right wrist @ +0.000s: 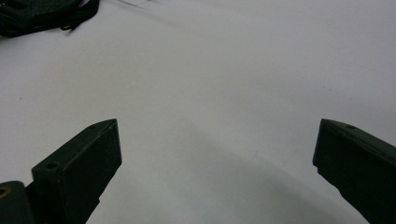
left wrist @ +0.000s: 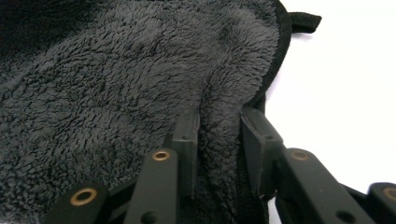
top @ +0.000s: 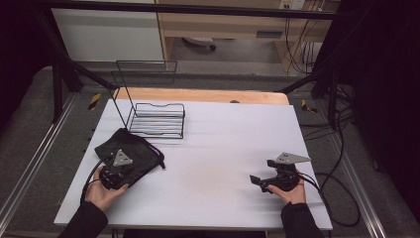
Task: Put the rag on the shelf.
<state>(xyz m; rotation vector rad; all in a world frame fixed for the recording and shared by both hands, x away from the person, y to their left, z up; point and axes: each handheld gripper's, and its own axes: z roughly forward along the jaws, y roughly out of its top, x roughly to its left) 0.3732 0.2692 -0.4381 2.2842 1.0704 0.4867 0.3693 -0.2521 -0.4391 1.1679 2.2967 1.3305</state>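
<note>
Fleece cloth [left wrist: 116,93], black and fuzzy with a stitched hem, lies crumpled at the white table's [top: 213,148] left beside a wire rack [top: 157,119], pinched by the left gripper [left wrist: 219,126], while the right gripper [right wrist: 215,154] hangs wide open.

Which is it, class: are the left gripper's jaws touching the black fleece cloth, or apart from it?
Touching. In the left gripper view, the left gripper has a fold of the black fleece cloth pinched between its two jaws, the pile pressed against both inner faces.
</note>
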